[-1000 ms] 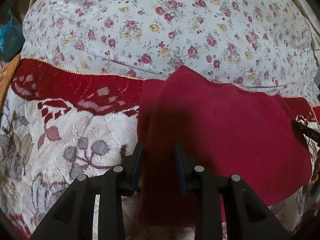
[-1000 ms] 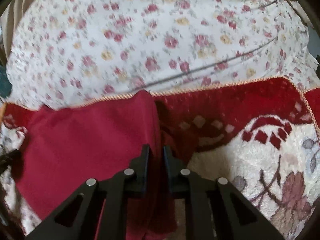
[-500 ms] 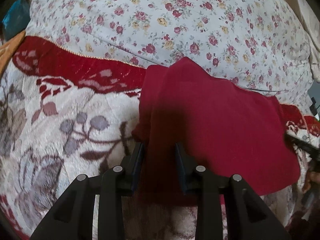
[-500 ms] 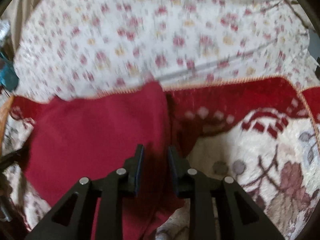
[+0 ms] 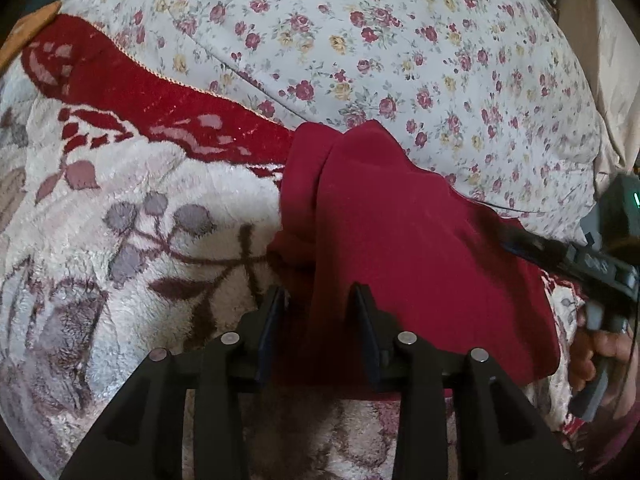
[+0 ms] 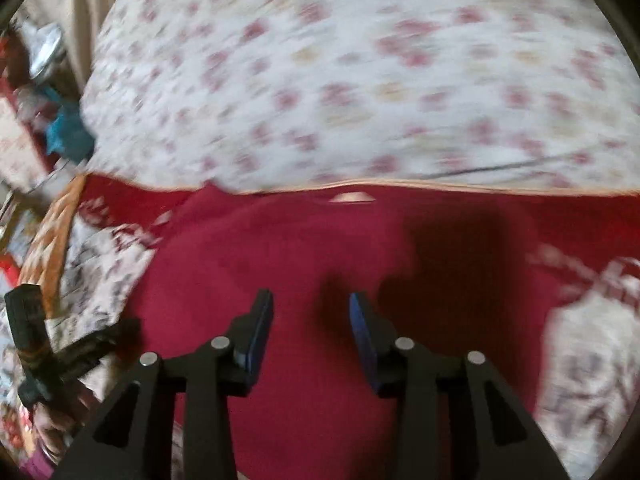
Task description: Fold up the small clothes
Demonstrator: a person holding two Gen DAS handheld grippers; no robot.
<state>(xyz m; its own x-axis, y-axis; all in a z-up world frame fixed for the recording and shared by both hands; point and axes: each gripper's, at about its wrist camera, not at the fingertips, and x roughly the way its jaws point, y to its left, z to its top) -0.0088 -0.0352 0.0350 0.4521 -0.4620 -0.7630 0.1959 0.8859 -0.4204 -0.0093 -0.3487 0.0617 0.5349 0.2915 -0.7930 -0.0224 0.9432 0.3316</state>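
Note:
A dark red garment (image 5: 420, 248) lies on a plush floral blanket (image 5: 120, 240), its left edge bunched in a fold. My left gripper (image 5: 320, 300) is open with its jaws on either side of that edge, not pinching it. In the right wrist view the garment (image 6: 280, 280) lies spread flat below my right gripper (image 6: 310, 308), which is open and empty above it. The right gripper (image 5: 592, 264) shows at the right edge of the left view. The left gripper's body (image 6: 36, 332) shows at the left edge of the right view.
A white quilt with small roses (image 5: 400, 40) covers the far side, beyond the blanket's red border (image 5: 140, 92). Clutter, including something teal (image 6: 68, 128), sits at the far left of the right view. The right view is motion-blurred.
My right gripper opened, let go of the garment and swung left over it. The garment dropped flat. My left gripper stayed open at the garment's left edge.

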